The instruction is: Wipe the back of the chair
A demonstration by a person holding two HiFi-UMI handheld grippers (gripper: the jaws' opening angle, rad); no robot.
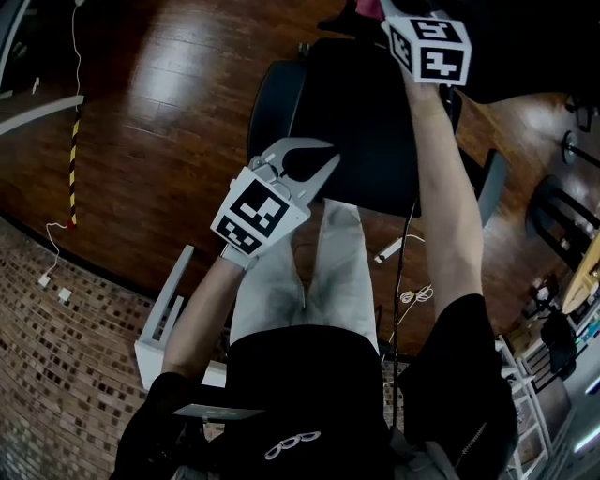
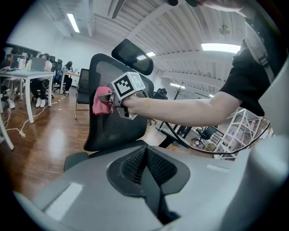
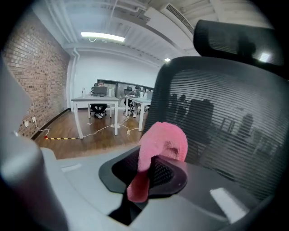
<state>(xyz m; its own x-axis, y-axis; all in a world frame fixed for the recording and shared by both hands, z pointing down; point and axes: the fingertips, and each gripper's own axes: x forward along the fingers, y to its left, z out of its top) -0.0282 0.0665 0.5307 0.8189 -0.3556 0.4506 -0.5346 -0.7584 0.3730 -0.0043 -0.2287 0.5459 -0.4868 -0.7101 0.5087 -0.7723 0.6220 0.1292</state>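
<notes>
Shirt (image 1: 309, 394): black, closest to the lens in my head view, pale trousers (image 1: 309, 272) beyond it
Left gripper (image 1: 319, 167): head view, held low, short of the chair (image 1: 347, 112)
Right gripper (image 1: 375, 11): head view, arm stretched out, tips at the top edge over the chair
Left jaws: left gripper view, I read them clenched together, nothing between
Cloth (image 2: 102, 103): left gripper view, pink, bunched at the right gripper's tip against the mesh
Right jaws: right gripper view, clamped on the cloth, which folds up over them
Chair back (image 3: 226, 113): right gripper view, dark mesh just beside the cloth, headrest (image 3: 235, 38) above
Desks (image 3: 97, 101): white, far end by the brick wall (image 3: 31, 72), people seated behind
</notes>
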